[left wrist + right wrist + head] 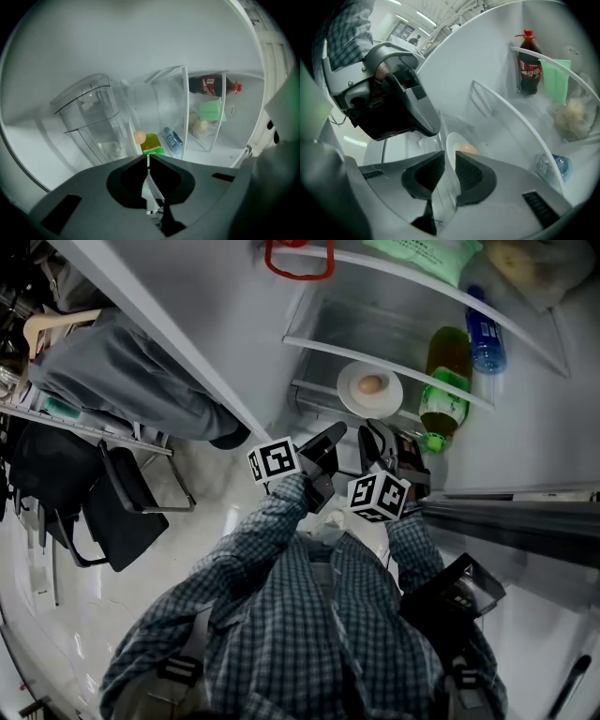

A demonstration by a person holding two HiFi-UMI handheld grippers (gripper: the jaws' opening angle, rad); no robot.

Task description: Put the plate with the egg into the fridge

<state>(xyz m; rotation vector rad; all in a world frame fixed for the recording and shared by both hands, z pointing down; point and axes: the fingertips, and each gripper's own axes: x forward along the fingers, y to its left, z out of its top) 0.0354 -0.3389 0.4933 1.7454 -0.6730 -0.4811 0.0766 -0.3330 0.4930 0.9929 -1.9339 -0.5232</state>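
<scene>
From the head view, the round white plate (357, 396) carrying the brown egg (371, 384) sits on a clear fridge shelf (394, 354), straight ahead of both claws, with the right gripper (373, 430) nearer than the left gripper (333, 434)

Left gripper view: its jaws are pressed together and empty; only the egg peeks past them

Right gripper view: its jaws stand slightly apart and hold nothing, with the plate just beyond them

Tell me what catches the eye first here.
A white plate with a brown egg sits inside the open fridge, near a green bottle. Both grippers hover just short of it: the left gripper with jaws together, the right gripper with jaws slightly apart.
</scene>
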